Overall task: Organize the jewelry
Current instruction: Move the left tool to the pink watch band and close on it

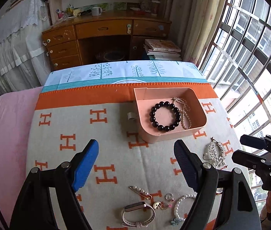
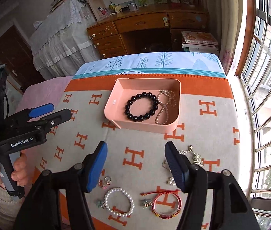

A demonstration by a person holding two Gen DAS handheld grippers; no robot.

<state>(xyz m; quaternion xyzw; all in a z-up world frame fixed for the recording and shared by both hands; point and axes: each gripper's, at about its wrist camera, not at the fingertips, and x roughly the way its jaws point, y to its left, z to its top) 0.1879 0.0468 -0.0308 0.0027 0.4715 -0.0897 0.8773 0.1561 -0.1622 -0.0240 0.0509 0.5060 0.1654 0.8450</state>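
- Underneath everything, a grey blanket (image 2: pixel 150 145) with orange H letters covers the table, orange band at the far edge.
- Far off stand a wooden desk (image 1: pixel 104 36) and stacked books (image 1: pixel 162 48); barred windows (image 2: pixel 265 80) fill the right.
- Pink tray (image 2: pixel 116 123), centre-far, holds a black bead bracelet (image 2: pixel 141 106) and pearl necklace (image 2: pixel 165 107).
- Pearl bracelet (image 2: pixel 119 202), red bangle (image 2: pixel 166 205) and watch (image 1: pixel 138 213) lie near.
- Left gripper (image 1: pixel 136 165) and right gripper (image 2: pixel 135 167) both gape, holding nothing.

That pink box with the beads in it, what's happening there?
A person is tidying jewelry with a gripper in each hand. The pink box already holds a black bead bracelet and a pearl necklace. Both the left gripper and right gripper are open and empty. A pearl bracelet, a red bangle and a watch wait on the blanket.
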